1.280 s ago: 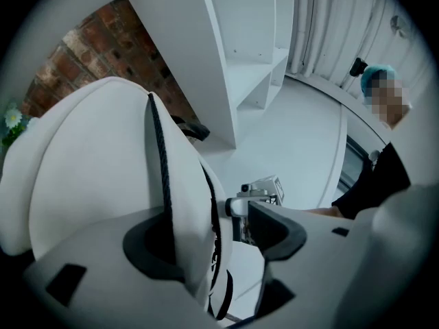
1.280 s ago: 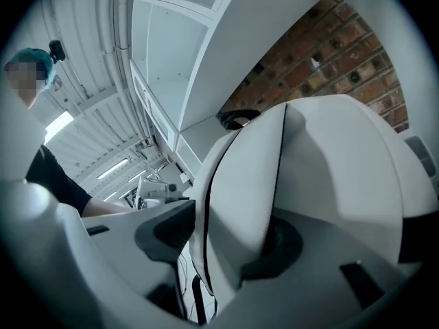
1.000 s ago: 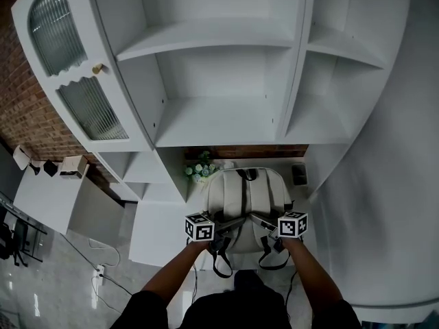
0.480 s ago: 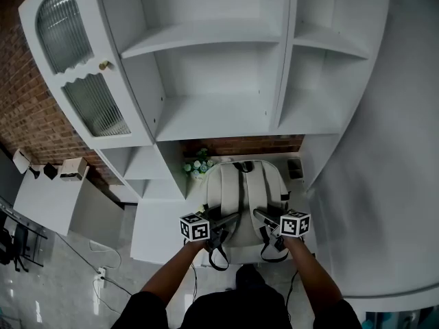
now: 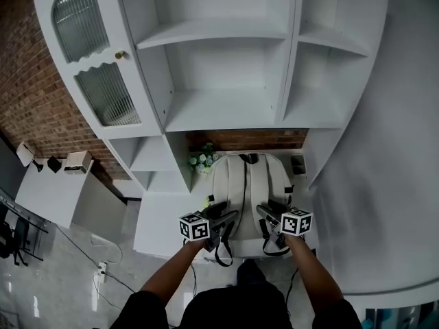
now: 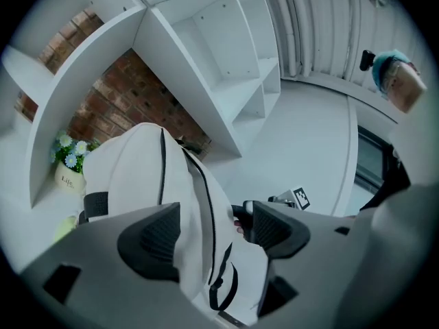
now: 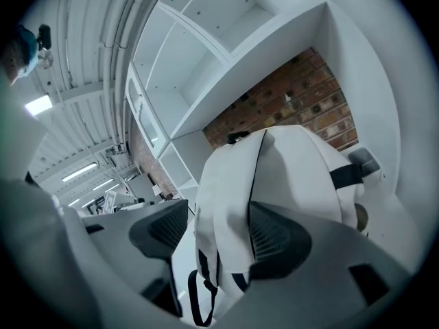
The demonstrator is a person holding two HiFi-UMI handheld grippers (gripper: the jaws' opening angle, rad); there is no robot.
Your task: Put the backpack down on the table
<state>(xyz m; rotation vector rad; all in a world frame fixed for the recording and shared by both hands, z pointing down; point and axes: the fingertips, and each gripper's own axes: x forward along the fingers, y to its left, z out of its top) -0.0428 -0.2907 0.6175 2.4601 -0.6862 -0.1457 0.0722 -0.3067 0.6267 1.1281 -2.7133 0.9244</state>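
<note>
On the white table (image 5: 159,219), rounded cream fabric backpack (image 5: 247,182)

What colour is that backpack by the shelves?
The backpack is off-white with black piping and straps, clearest in the left gripper view.

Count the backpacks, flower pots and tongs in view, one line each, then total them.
Backpack: 1
Flower pot: 1
Tongs: 2 (left tongs, right tongs; the jaws of both have just been opening, with a backpack strap between each pair)
Total: 4
</note>
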